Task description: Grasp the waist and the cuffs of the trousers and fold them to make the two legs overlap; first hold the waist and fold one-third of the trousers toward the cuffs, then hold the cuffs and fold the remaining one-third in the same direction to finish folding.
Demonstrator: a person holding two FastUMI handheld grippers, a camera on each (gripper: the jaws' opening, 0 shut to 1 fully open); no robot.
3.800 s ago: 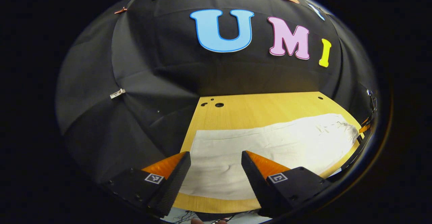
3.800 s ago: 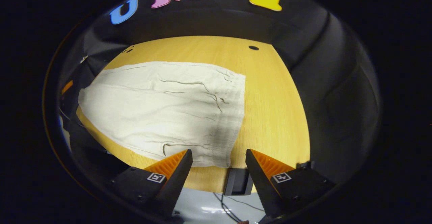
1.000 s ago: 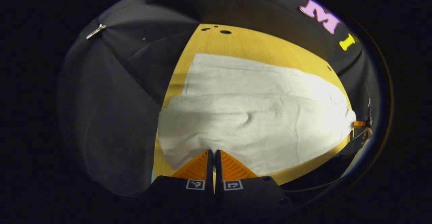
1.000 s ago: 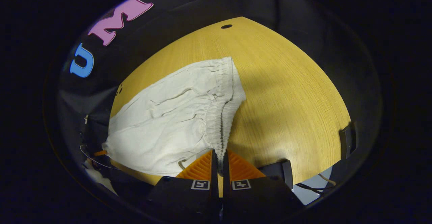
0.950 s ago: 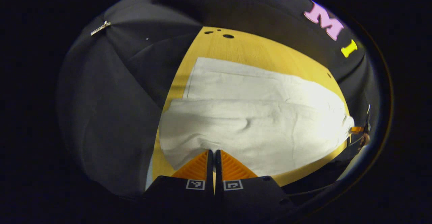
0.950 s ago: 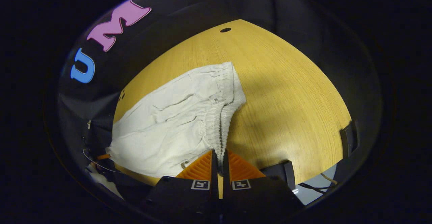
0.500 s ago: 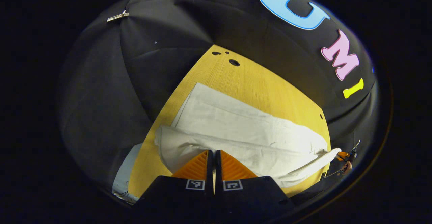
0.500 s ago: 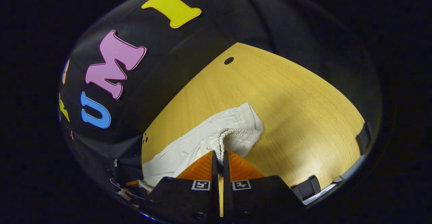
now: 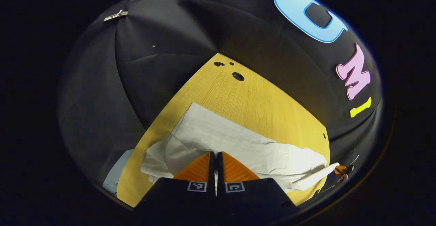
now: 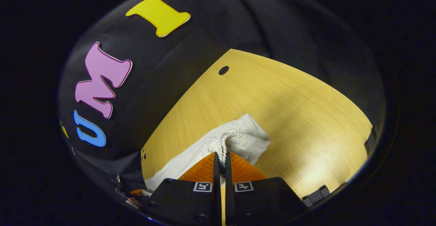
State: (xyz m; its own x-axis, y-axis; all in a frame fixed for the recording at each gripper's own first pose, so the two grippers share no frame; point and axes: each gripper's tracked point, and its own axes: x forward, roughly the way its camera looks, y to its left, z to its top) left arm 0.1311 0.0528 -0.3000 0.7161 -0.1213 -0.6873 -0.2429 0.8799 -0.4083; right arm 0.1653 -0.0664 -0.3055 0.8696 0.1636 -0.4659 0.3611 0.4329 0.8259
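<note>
The pale trousers (image 9: pixel 235 140) lie lengthwise along the worktop (image 9: pixel 245 96), their near leg lifted and draped toward the far one. The left gripper (image 9: pixel 216 157) is clenched on the cuff end, the right gripper (image 10: pixel 220 158) pinched tight on the gathered waist (image 10: pixel 235 138), both at the near edge.

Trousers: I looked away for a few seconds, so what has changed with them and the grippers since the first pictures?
Both grippers, open above the flat trousers before, have closed: left gripper on the cuff end, right gripper on the gathered waist. They lifted the near leg and are carrying it toward the far one. The far leg stays on the table.
</note>
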